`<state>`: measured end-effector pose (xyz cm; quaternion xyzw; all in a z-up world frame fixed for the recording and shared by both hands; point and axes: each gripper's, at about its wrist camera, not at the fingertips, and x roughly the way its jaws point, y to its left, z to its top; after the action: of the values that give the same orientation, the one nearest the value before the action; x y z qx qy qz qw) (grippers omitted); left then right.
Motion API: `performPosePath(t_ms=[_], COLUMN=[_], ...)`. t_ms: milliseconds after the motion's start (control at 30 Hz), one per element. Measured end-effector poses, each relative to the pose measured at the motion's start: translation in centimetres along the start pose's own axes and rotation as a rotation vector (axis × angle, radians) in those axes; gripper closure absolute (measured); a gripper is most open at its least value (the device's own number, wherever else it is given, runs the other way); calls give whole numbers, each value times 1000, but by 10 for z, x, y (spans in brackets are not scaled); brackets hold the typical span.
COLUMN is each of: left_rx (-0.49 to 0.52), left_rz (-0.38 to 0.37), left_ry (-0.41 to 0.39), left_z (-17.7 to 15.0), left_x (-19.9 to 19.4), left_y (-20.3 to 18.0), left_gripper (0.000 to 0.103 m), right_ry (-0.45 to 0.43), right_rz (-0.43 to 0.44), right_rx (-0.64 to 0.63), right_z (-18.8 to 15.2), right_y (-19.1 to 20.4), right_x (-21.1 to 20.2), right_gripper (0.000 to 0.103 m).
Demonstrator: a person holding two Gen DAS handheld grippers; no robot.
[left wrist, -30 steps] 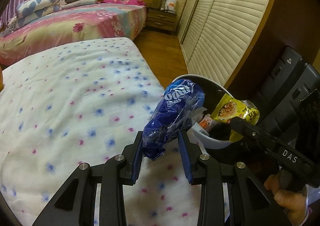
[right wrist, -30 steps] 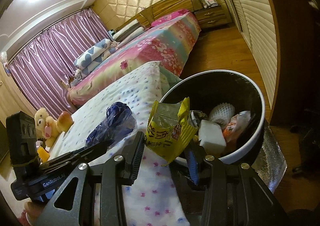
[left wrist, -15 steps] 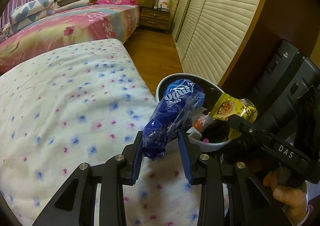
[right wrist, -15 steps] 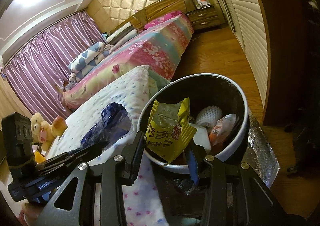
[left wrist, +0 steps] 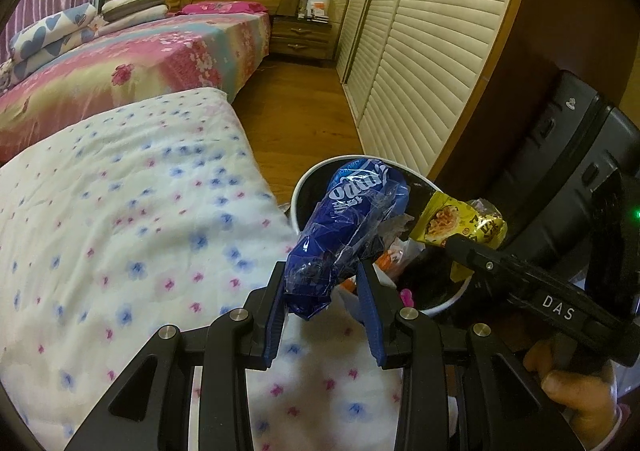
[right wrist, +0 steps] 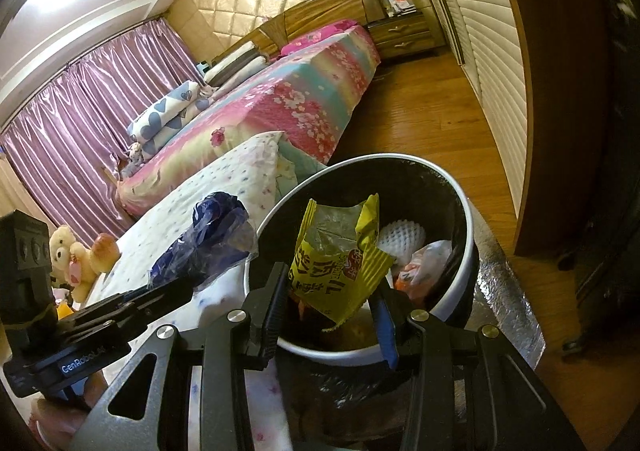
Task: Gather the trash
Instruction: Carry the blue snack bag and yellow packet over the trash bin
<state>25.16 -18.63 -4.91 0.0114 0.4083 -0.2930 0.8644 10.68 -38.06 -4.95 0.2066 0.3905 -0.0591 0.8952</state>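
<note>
My left gripper (left wrist: 323,283) is shut on a crumpled blue plastic snack wrapper (left wrist: 348,227), held over the near rim of the round white trash bin (left wrist: 298,191). In the right wrist view, my right gripper (right wrist: 332,299) is shut on a torn yellow snack packet (right wrist: 336,259), which hangs above the bin's open mouth (right wrist: 466,211). The bin holds a white foam net, an orange-and-white wrapper and other litter. Each gripper shows in the other's view: the right one with the yellow packet (left wrist: 460,223), the left one with the blue wrapper (right wrist: 208,239).
A bed with a white flowered quilt (left wrist: 120,231) lies left of the bin. Behind it stands a pink flowered bed (left wrist: 140,67), with a nightstand (left wrist: 302,37) and louvred wardrobe doors (left wrist: 432,63) along the wood floor. Stuffed toys (right wrist: 76,255) sit on the quilt.
Both grippers have carried their wrappers rightward toward the bin. The bin now sits closer and more fully under the yellow packet, and the blue wrapper overlaps its rim.
</note>
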Motion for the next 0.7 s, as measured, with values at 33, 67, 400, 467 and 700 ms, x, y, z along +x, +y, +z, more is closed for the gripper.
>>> performPosePath(t_ms=[33, 67, 400, 467, 700], left_rx=[3, 5, 14, 14, 18], left_rz=[1, 2, 10, 11, 13], left_ry=[0, 1, 9, 10, 17], left_z=[1, 2, 13, 15, 17], left_x=[2, 3, 15, 17, 22], left_y=[-1, -2, -7, -7, -11], left_gripper=[70, 70, 70, 70, 70], right_ry=[2, 3, 7, 10, 21], right_rz=[-2, -3, -13, -16, -22], right_rx=[-3, -6, -18, -20, -20], right_z=[2, 3, 14, 16, 20], right_y=[0, 0, -4, -5, -9], right_x=[1, 2, 11, 12, 16], right_gripper=[63, 63, 63, 63, 63])
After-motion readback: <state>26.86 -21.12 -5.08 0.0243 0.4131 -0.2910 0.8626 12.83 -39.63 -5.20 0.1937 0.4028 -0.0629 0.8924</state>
